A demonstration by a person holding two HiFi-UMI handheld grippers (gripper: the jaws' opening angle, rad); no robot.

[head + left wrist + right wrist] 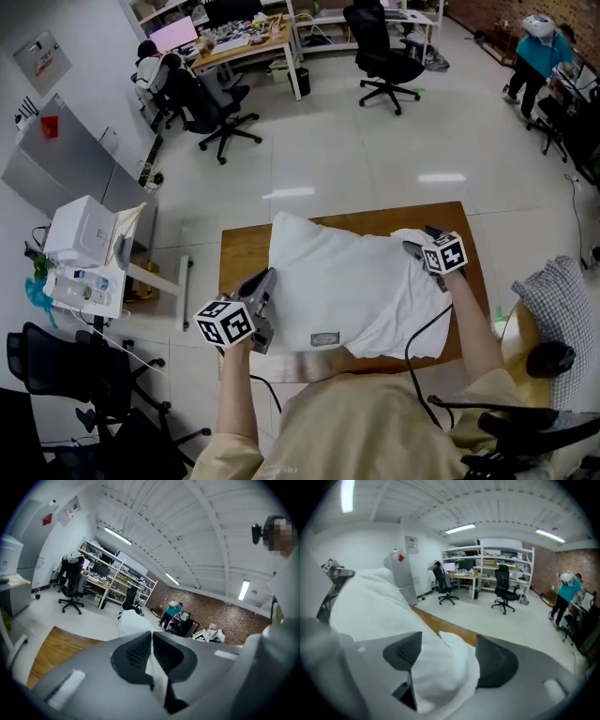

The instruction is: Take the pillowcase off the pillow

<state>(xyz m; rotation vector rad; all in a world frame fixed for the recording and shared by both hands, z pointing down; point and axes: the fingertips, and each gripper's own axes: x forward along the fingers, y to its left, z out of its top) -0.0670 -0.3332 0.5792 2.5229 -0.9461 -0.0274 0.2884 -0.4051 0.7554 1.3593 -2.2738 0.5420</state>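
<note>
A white pillow [323,272] lies across the wooden table [240,251], with a small label on its near edge. A looser, wrinkled white pillowcase [408,305] covers its right part. My left gripper [265,284] is at the pillow's left edge. In the left gripper view it [151,644] is shut on a thin strip of white fabric [157,667] from that edge. My right gripper [413,247] rests at the far right corner. In the right gripper view its jaws [445,654] stand wide, with a soft bulge of white cloth [440,677] between the pads.
Black office chairs [211,103] and desks stand on the pale floor beyond the table. A white machine on a stand [84,234] is at the left. A chair with a checked cushion [553,305] is close on the right. A person in teal [534,56] stands far right.
</note>
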